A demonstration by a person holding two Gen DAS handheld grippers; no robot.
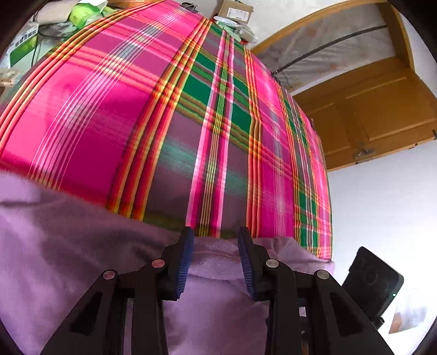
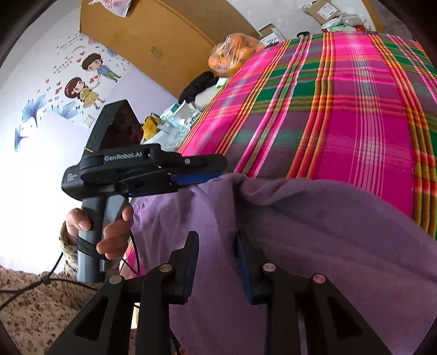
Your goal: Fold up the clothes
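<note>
A purple fleece garment [image 1: 68, 245] lies bunched on the near part of a bed covered with a pink, green and orange plaid cloth [image 1: 109, 109]. My left gripper [image 1: 215, 245] is shut on a thick fold of the garment, which fills the gap between its blue pads. In the right wrist view the same garment [image 2: 327, 232] drapes over my right gripper [image 2: 215, 245], which is shut on another fold. The left gripper [image 2: 215, 174] shows there from the side, held by a hand [image 2: 109, 232], its tips at the garment's left edge.
The plaid cloth [image 2: 341, 109] stretches away beyond the garment. A bag of oranges [image 2: 235, 54], a black cloth [image 2: 199, 84] and cardboard boxes [image 1: 236, 11] line the bed's far edges. A wooden door [image 1: 368, 109] stands to the right. A floral quilt [image 2: 32, 314] lies at lower left.
</note>
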